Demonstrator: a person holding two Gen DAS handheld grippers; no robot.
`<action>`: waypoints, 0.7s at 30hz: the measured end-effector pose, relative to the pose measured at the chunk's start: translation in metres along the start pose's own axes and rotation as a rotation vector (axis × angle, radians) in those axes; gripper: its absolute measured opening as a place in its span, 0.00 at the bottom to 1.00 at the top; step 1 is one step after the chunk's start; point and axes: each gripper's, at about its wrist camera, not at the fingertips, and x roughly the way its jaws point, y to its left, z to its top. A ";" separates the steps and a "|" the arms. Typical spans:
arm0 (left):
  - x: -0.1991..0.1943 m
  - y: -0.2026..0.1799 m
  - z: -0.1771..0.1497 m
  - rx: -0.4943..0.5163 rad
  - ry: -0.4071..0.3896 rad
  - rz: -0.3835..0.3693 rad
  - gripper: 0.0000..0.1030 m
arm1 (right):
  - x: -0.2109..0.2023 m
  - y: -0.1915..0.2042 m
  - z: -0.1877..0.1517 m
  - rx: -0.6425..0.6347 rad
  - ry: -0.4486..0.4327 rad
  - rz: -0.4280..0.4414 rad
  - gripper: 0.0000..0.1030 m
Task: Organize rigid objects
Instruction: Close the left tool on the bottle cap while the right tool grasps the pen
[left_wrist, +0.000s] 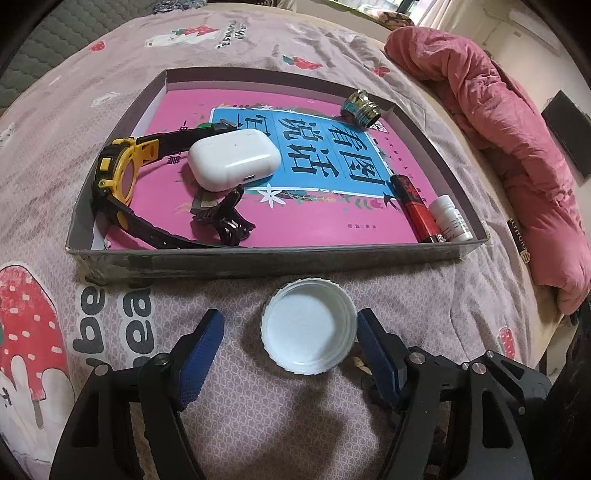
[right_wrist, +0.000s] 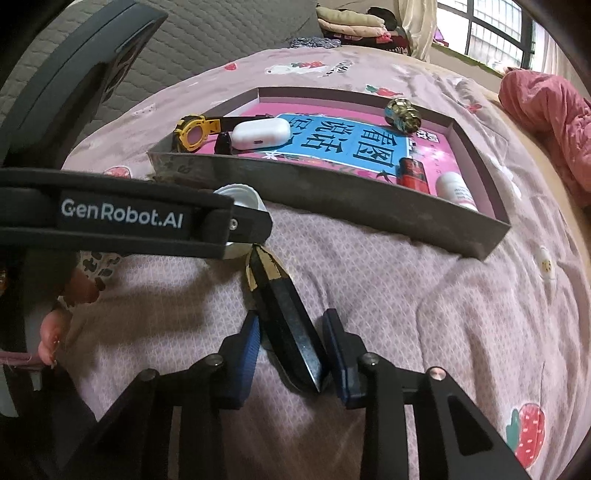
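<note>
1. The shallow cardboard tray (left_wrist: 258, 254) lies on the pink bedspread (left_wrist: 258, 406) and serves as the landmark; a pink book (left_wrist: 314, 221) covers its floor.
2. Inside the tray, from its left side: a yellow-and-black watch (left_wrist: 114, 173), a white earbud case (left_wrist: 232, 158), a dark hair clip (left_wrist: 225, 218) just in front of the case, a gold ribbed cap (left_wrist: 362, 109) at the far right corner, a red-and-black lighter (left_wrist: 417, 210) and a small white bottle (left_wrist: 452, 218) at the near right corner.
3. Just in front of the tray's near wall, a white bottle cap (left_wrist: 308, 325) lies open side up between the fingers of the left claw (left_wrist: 290, 339), which stand wide apart; the right pad is at the cap's rim, the left pad clear of it.
4. Right of that cap, also in front of the tray, a black hair clip with gold trim (right_wrist: 284, 314) lies on the bedspread. The right claw (right_wrist: 291, 343) straddles its near end, fingers narrowed around it; whether the pads press on it I cannot tell.
</note>
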 end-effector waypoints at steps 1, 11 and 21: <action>0.000 0.000 -0.001 0.004 0.006 0.007 0.70 | -0.002 -0.002 0.000 0.005 -0.003 -0.006 0.31; 0.005 -0.021 -0.010 0.087 0.009 0.112 0.68 | -0.010 -0.027 -0.003 0.119 -0.013 -0.040 0.24; 0.002 -0.016 -0.002 0.053 -0.026 0.103 0.50 | -0.012 -0.028 -0.005 0.166 -0.031 -0.011 0.23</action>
